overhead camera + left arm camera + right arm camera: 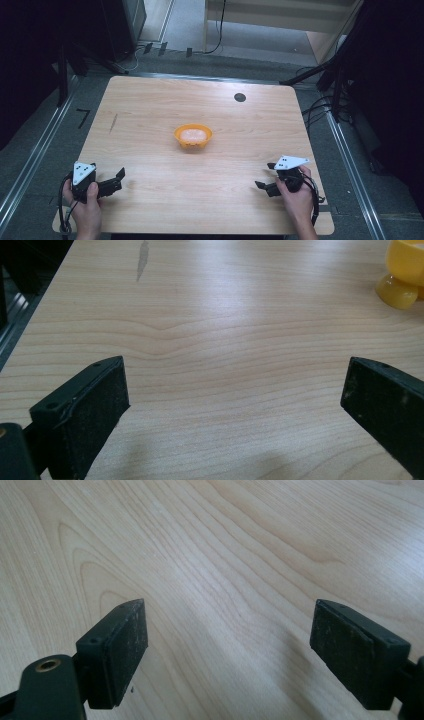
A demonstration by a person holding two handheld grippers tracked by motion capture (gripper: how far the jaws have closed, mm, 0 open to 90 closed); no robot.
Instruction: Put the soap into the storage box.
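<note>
Bowl (193, 136), orange and small, stands upright near the middle of the table (150, 100), on a short round foot that appears at the edge of the left gripper view (397, 290). Something pale lies inside the bowl; what it is cannot be told. A dark round mark (240, 97) sits on the table beyond the bowl, well apart from it.

Left gripper (114, 182) rests near the table's front edge, well short of the bowl and to its left. Its jaws stand wide apart with nothing between them. Right gripper (266, 180) rests likewise short of the bowl and to its right, jaws wide apart over bare wood.

Handling, as a judgement: the bowl looks like thin plastic, so it is probably light, stiff and somewhat smooth. Such a bowl may slide or tip if pushed from one side. The rim offers the best hold, one jaw inside and one outside; the bowl should be kept level so the contents stay in.
</note>
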